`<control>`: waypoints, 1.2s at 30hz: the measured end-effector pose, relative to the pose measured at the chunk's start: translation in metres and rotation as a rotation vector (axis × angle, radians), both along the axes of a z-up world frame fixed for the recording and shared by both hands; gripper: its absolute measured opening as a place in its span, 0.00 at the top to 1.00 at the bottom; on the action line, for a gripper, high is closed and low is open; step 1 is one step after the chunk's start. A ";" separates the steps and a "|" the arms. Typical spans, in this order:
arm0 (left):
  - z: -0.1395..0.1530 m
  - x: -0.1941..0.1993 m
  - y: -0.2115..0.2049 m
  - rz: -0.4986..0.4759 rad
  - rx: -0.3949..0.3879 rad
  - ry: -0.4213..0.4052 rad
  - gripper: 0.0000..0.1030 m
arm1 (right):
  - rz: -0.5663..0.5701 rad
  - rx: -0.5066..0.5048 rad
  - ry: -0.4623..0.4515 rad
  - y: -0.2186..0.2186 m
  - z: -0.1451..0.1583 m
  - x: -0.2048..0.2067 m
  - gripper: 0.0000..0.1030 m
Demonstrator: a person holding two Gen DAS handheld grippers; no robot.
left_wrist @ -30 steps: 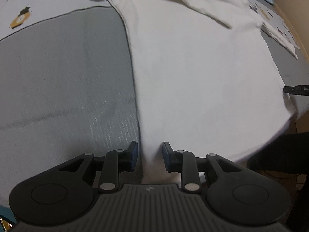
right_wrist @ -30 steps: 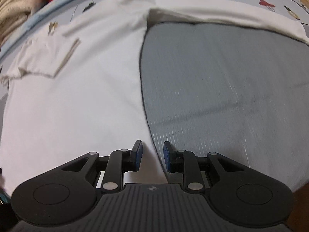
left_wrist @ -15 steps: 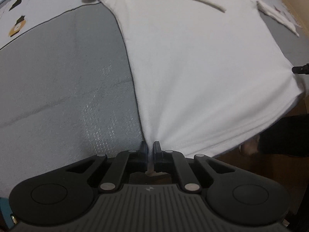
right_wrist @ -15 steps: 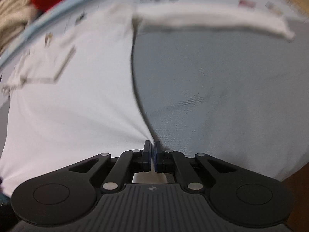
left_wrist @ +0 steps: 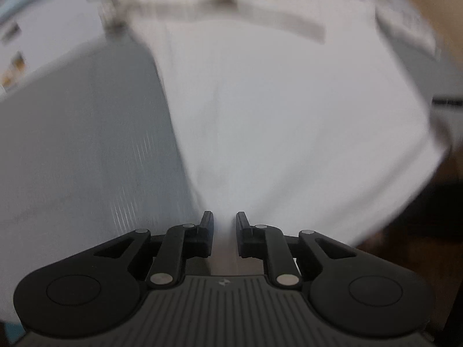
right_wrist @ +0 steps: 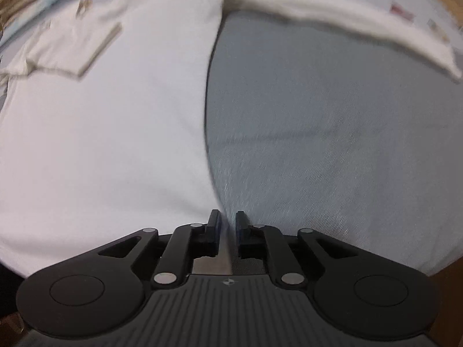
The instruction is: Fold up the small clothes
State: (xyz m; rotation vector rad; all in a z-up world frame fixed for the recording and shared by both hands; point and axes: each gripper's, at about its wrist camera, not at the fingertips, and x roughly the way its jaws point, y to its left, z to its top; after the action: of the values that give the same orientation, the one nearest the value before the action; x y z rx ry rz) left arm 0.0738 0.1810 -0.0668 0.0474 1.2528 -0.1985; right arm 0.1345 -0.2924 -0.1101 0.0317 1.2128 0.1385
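Left claw [left_wrist: 222,221] opening, white shirt [left_wrist: 289,121] hem between jaws — seemingly pinched

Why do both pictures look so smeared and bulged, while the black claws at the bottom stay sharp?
Left wrist view: the white shirt and grey mat are streaked by motion blur, straight edges bowed by the fisheye lens. Right wrist view: milder smear, worst along the shirt's far edge. Each gripper rides with its own camera, so it stays crisp.
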 end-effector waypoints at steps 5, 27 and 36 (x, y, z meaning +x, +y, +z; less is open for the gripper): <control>0.033 0.020 -0.016 0.058 -0.036 -0.219 0.74 | 0.034 0.076 -0.272 0.010 0.050 0.005 0.87; -0.017 0.189 -0.173 -0.118 -0.055 -0.353 0.46 | 0.003 0.242 -0.464 0.060 0.074 0.102 0.84; -0.050 0.225 -0.181 -0.164 0.046 -0.291 0.90 | -0.034 0.205 -0.354 0.057 0.049 0.117 0.84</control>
State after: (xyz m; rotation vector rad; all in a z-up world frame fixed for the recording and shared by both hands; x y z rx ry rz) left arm 0.2989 -0.0004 -0.1163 0.2121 0.9632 -0.2939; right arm 0.2510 -0.2352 -0.0616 0.1986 0.8408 0.2288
